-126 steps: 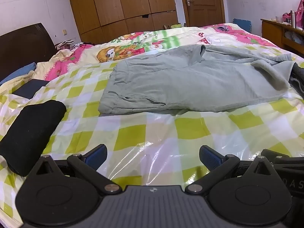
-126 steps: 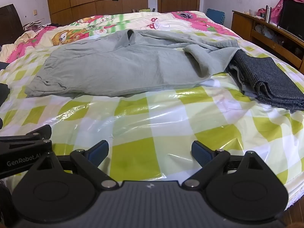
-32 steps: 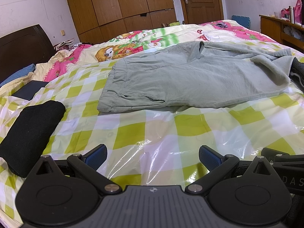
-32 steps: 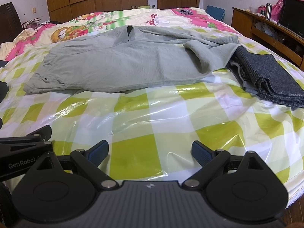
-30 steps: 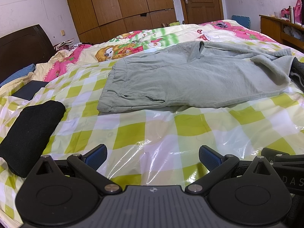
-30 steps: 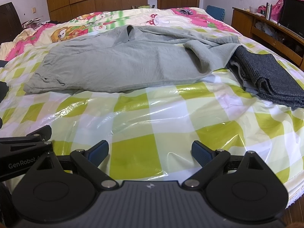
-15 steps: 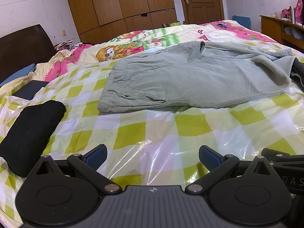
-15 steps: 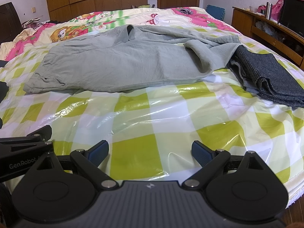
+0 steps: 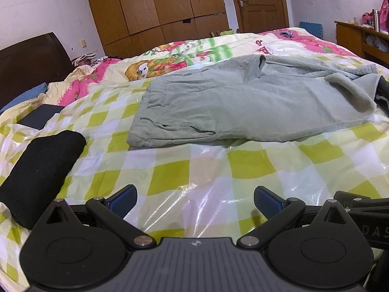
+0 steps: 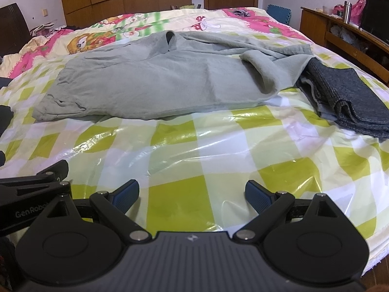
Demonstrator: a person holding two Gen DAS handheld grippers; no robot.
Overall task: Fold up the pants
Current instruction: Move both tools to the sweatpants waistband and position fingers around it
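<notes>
The grey-green pants (image 9: 243,107) lie in the middle of both views, spread on a shiny plastic sheet (image 9: 199,168) with green, yellow and white squares. In the left wrist view their right end runs to the edge of the frame, and one leg end is rolled back on itself at the middle right. The cloth looks soft and a bit wrinkled, with a bunched waistband at the left end.

In the right wrist view the pants (image 10: 155,85) partly cover a folded dark grey garment (image 10: 347,97) at the right, so its left edge is hidden. In the left wrist view a black folded cloth (image 9: 41,170) sits at the lower left, partly behind the gripper body. A flat dark thing at the far left is too small to name. Behind the plastic is a cartoon quilt (image 9: 170,60) in pink, yellow and green.

The left gripper (image 9: 195,200) is at the bottom of its view, its blue-padded fingers spread wide apart, holding nothing, over the plastic sheet. The right gripper (image 10: 192,194) is the same: fingers wide apart, nothing between them. Both are well apart from the pants.
</notes>
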